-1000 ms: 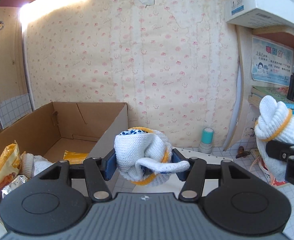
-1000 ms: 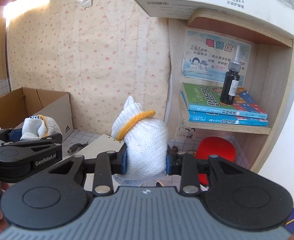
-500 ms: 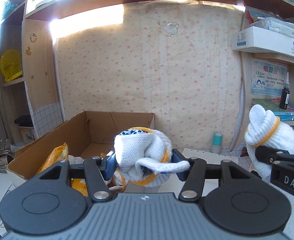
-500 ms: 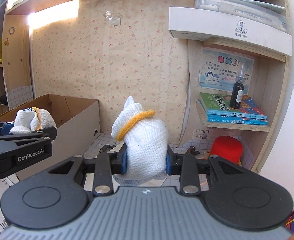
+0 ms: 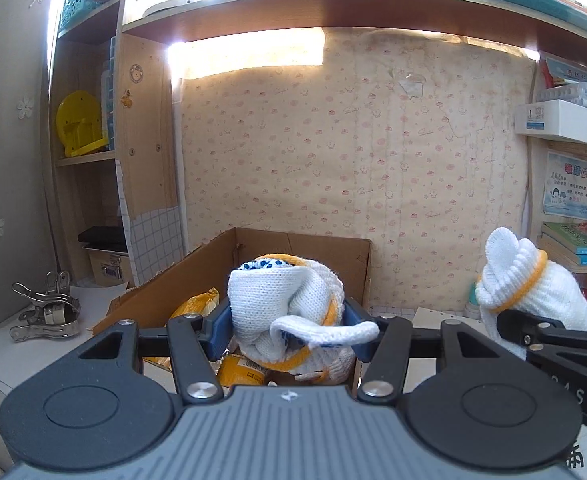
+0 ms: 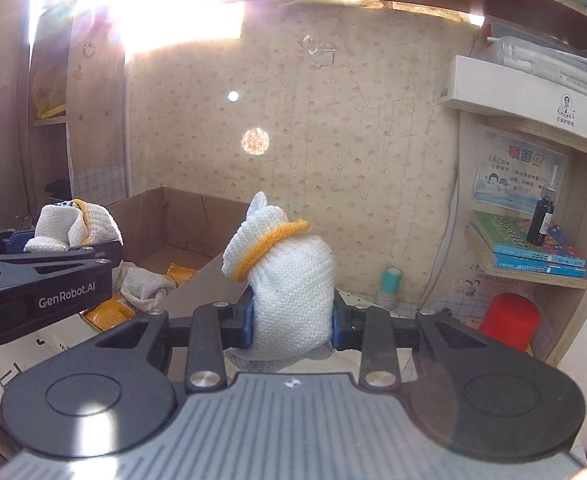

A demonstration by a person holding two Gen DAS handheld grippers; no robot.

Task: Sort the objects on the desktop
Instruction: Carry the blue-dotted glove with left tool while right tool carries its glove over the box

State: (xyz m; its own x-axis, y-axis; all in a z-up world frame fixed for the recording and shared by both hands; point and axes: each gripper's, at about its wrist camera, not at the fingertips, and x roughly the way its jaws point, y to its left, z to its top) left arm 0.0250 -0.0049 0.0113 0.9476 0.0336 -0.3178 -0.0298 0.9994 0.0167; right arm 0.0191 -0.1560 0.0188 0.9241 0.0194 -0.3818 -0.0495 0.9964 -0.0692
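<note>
Two balled white gloves are held up, one per gripper. The left gripper (image 5: 289, 330) has its jaws closed on the dotted glove bundle (image 5: 285, 312) in front of the cardboard box (image 5: 197, 276). The right gripper (image 6: 291, 326) has its jaws clamped on the yellow-cuffed glove bundle (image 6: 289, 280). One more glove (image 6: 143, 282) and yellow packets (image 6: 111, 312) lie in the box.

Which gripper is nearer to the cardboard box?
Left. The left gripper holds its glove bundle over the cardboard box; the right gripper sits beside it, outside its wall.

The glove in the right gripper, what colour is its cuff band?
Orange-yellow, on a white knit glove; clearest in the right wrist view.
</note>
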